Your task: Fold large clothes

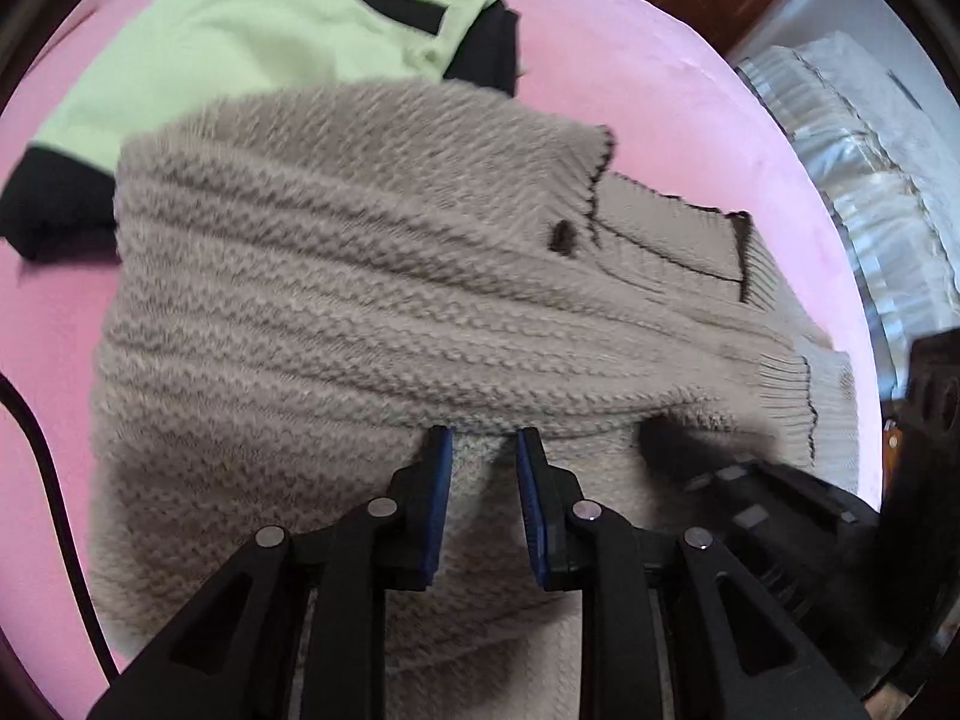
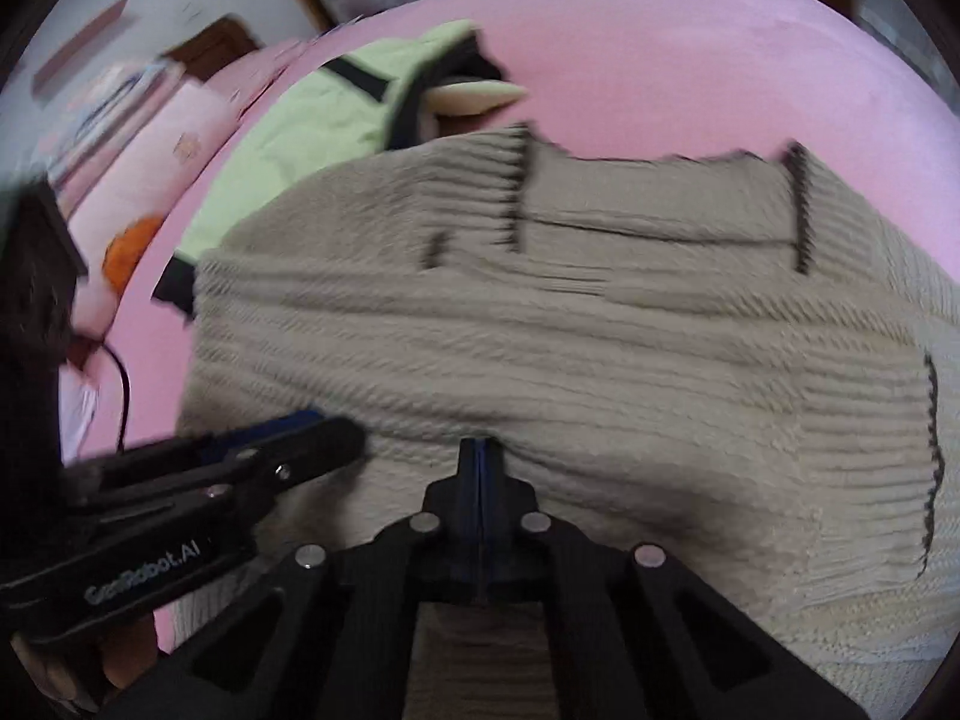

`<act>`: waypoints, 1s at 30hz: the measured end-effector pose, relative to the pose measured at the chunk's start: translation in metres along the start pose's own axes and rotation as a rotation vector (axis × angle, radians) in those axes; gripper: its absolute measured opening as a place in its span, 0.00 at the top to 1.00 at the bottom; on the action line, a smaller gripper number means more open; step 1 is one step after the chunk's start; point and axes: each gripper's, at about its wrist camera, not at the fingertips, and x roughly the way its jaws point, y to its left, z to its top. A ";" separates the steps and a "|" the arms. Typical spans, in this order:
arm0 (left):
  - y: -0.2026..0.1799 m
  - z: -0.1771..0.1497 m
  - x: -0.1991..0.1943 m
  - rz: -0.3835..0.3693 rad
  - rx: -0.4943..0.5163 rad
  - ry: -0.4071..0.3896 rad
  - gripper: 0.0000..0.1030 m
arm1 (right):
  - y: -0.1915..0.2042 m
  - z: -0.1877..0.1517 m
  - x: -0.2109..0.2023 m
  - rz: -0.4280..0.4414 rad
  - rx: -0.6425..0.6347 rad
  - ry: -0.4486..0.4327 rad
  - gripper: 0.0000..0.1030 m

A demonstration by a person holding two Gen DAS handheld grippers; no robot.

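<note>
The left gripper [image 1: 483,441] is standing slightly open around a fold of the sweater [image 1: 360,276]; the right gripper [image 2: 480,450] is closing fully, perhaps pinching knit; both should be lifting together evenly.

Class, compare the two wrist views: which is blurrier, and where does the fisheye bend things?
Right wrist view: more motion blur, smearing the beige knit sweater. Left wrist view: sharper, its knit ribs legible. Both views: the pink bedcover edge curves with fisheye distortion.

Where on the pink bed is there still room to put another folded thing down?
Bare pink bed lies beyond the beige sweater, right of the green top. Another strip runs left of the sweater, by the black cable. It is crowded near both grippers, at the sweater's near edge.
</note>
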 end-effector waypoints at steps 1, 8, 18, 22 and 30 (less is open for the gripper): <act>0.001 -0.001 0.001 -0.002 0.000 -0.004 0.81 | -0.010 -0.002 -0.005 -0.027 0.017 -0.019 1.00; 0.011 -0.016 -0.012 -0.004 0.000 0.009 0.80 | -0.063 -0.034 -0.050 -0.153 0.004 -0.068 1.00; 0.016 -0.047 -0.070 0.076 0.014 0.016 0.77 | -0.095 -0.073 -0.114 -0.226 0.085 -0.048 0.94; -0.001 -0.068 -0.115 0.100 0.019 -0.015 0.76 | -0.097 -0.090 -0.148 -0.161 0.139 -0.012 0.94; -0.038 -0.114 -0.220 0.124 -0.048 -0.106 0.59 | -0.089 -0.107 -0.240 -0.036 0.163 0.002 0.94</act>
